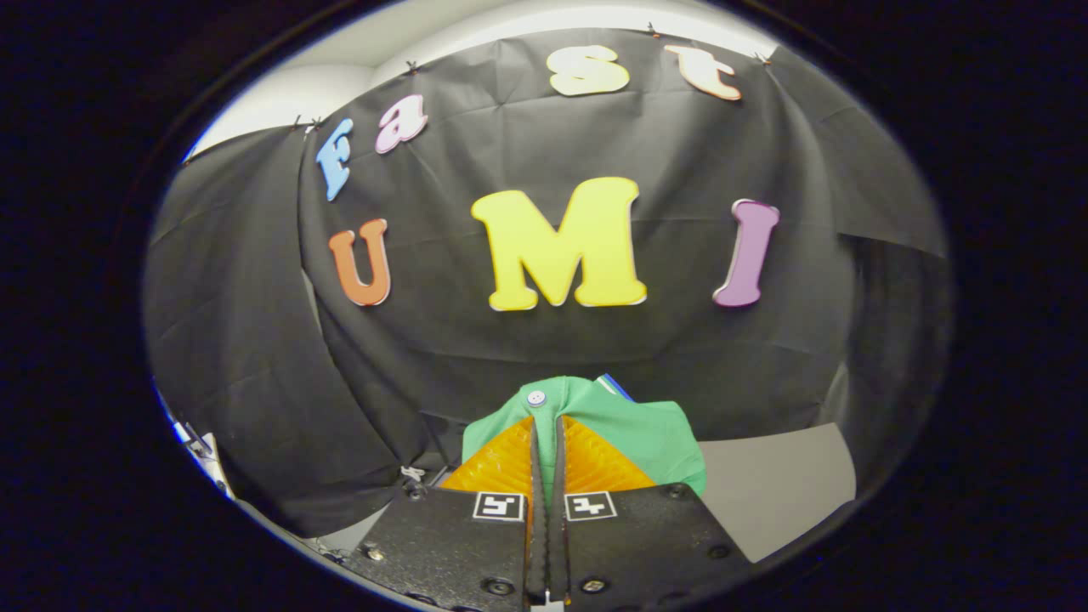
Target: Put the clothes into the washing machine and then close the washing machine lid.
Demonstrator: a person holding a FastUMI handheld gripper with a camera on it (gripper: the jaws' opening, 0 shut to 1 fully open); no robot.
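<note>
Gripper (546, 442) fingers pinched nearly together, clamping the green garment (629, 425) (button at its top fold). Looks like carry phase; next: find the washing machine, drop it in.

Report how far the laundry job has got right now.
Done: the green garment, with a white button near its top, is picked up. In hand: the gripper is shut on it, cloth pinched between the fingers, bunching just ahead of them in front of the black cloth wall. Left: dropping it into the washing machine and closing the lid; nothing here suggests either is done.
</note>
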